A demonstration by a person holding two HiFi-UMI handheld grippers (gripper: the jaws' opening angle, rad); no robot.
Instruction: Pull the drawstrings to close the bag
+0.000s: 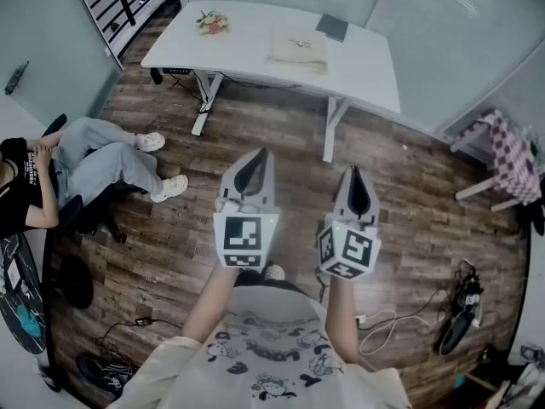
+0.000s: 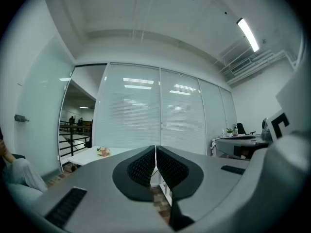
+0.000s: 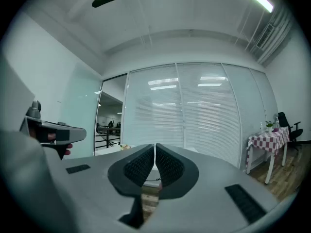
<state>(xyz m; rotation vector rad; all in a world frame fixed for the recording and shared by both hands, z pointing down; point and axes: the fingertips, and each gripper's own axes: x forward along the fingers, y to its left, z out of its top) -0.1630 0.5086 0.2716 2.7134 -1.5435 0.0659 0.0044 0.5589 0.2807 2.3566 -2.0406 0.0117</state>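
Bag (image 1: 300, 48) lies flat on the table (image 1: 247, 62), about mid-top. Flowers (image 1: 212, 22) sit toward the table's left end. I am standing well short of the table, over wood floor (image 1: 409, 186). My left gripper (image 1: 261, 153) has its jaws pressed together with nothing between them. The right gripper (image 1: 353, 171) is likewise closed and empty. Both are side by side, pointing toward the table.

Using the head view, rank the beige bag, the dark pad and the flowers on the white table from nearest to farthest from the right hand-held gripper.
From the right hand-held gripper:
1. Beige bag, centre, near the front edge.
2. Dark pad, at the back edge, just behind the bag.
3. Flowers, far-left corner.
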